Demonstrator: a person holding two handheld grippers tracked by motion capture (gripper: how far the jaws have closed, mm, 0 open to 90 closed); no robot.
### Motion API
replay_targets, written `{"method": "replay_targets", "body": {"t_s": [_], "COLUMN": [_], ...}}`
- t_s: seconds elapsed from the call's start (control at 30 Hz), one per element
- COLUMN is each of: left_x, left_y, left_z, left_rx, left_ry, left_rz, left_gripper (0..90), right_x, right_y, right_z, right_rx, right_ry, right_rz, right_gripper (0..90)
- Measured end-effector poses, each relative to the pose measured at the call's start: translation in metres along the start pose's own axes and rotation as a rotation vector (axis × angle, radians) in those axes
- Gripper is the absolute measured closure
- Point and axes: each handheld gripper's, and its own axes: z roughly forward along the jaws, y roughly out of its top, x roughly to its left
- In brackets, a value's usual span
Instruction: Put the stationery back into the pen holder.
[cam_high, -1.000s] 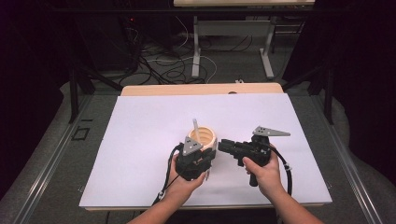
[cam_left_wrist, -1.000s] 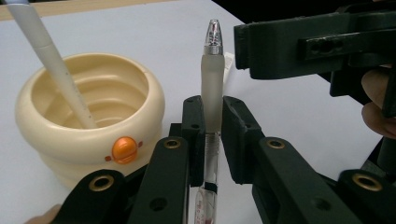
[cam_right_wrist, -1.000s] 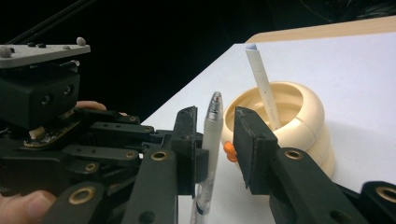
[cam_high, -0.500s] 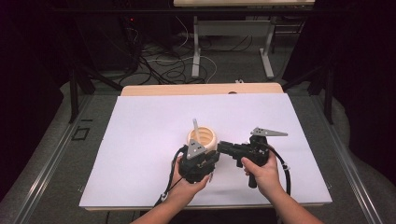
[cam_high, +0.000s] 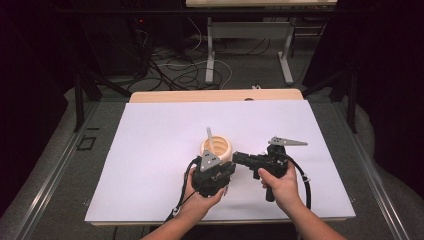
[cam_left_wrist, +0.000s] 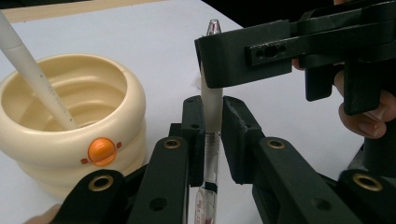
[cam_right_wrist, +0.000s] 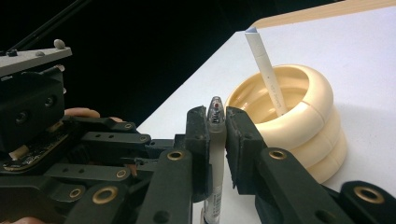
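The left gripper (cam_left_wrist: 208, 140) is clamped on the lower part of an upright pen (cam_left_wrist: 211, 100), and the right gripper (cam_right_wrist: 215, 140) is closed on the same pen near its clear tip, its jaws crossing just above the left ones. Both grippers meet just in front of a cream ringed cup (cam_high: 216, 149) on the white tabletop (cam_high: 150, 135). A white pen (cam_high: 210, 140) leans inside that cup.

Cream holder (cam_high: 216, 148) just beyond claws
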Motion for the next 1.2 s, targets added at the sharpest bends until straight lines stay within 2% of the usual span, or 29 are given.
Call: {"method": "replay_targets", "body": {"t_s": [0.03, 0.17, 0.37, 0.5, 0.53, 0.7, 0.83, 0.93, 1.0, 1.03, 1.07, 1.13, 1.2], "left_x": [0.000, 0.003, 0.008, 0.013, 0.013, 0.021, 0.029, 0.037, 0.041, 0.044, 0.045, 0.049, 0.053], "left_y": [0.000, -0.002, -0.002, -0.003, -0.004, -0.004, -0.006, -0.006, -0.007, -0.007, -0.007, -0.007, -0.007], "left_z": [0.000, 0.000, -0.002, -0.005, -0.006, -0.012, -0.014, -0.014, -0.014, -0.015, -0.015, -0.016, -0.018], "left_rx": [0.000, 0.010, 0.010, 0.014, 0.016, 0.020, 0.003, 0.022, 0.018, 0.030, 0.019, 0.029, 0.026], "left_ry": [0.000, -0.002, -0.014, -0.015, -0.016, 0.000, 0.022, 0.038, 0.055, 0.056, 0.070, 0.079, 0.089], "left_rz": [-0.005, -0.001, -0.022, -0.020, -0.037, -0.043, -0.067, -0.081, -0.095, -0.092, -0.097, -0.100, -0.091], "left_gripper": [79.6, 78.8, 72.7, 68.0, 66.4, 60.8, 56.6, 52.4, 51.3, 51.0, 50.5, 49.2, 47.9], "right_x": [0.000, 0.000, 0.002, 0.004, 0.004, 0.002, 0.003, 0.003, 0.004, 0.004, 0.005, 0.006, 0.007], "right_y": [0.000, -0.001, 0.000, 0.004, 0.005, 0.009, 0.015, 0.023, 0.028, 0.031, 0.034, 0.039, 0.045], "right_z": [0.001, 0.003, 0.006, 0.006, 0.006, 0.006, 0.005, 0.005, 0.005, 0.005, 0.005, 0.005, 0.005], "right_rx": [-0.015, -0.008, -0.007, -0.006, -0.006, -0.002, -0.015, -0.026, -0.031, -0.030, -0.034, -0.036, -0.041], "right_ry": [0.004, 0.002, -0.013, -0.029, -0.032, -0.043, -0.051, -0.056, -0.060, -0.061, -0.063, -0.071, -0.076], "right_rz": [-0.002, -0.002, -0.033, -0.071, -0.072, -0.094, -0.100, -0.104, -0.113, -0.121, -0.126, -0.143, -0.153], "right_gripper": [80.3, 80.4, 80.4, 80.5, 80.5, 80.5, 80.5, 80.6, 80.6, 80.6, 80.5, 80.5, 80.6]}}
